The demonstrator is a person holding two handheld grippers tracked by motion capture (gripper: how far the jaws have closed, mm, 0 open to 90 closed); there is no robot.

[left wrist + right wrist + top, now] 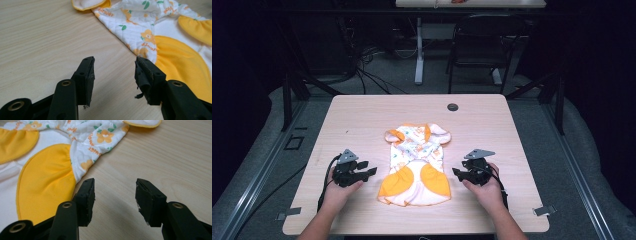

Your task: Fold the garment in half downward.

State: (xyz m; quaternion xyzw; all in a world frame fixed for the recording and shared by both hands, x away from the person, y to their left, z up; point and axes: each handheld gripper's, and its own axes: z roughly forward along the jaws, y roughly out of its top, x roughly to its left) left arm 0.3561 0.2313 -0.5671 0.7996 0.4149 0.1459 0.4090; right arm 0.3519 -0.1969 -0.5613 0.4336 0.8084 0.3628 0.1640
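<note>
A small white garment (416, 165) with orange panels and a flower print lies flat in the middle of the wooden table (362, 115). My left gripper (373, 171) rests on the table just left of its lower half, open and holding nothing. In the left gripper view the garment (160, 32) lies to the right of the open gripper (114, 67), its orange panel beside the right jaw. My right gripper (455, 173) sits just right of the garment, also open. In the right gripper view the orange panel (45, 180) reaches the left jaw of the gripper (115, 188).
A dark round grommet (453, 107) sits near the table's far edge. Beyond the table stand a black chair (482, 45) and a white desk leg (419, 55) among floor cables. Bare wood surrounds the garment on all sides.
</note>
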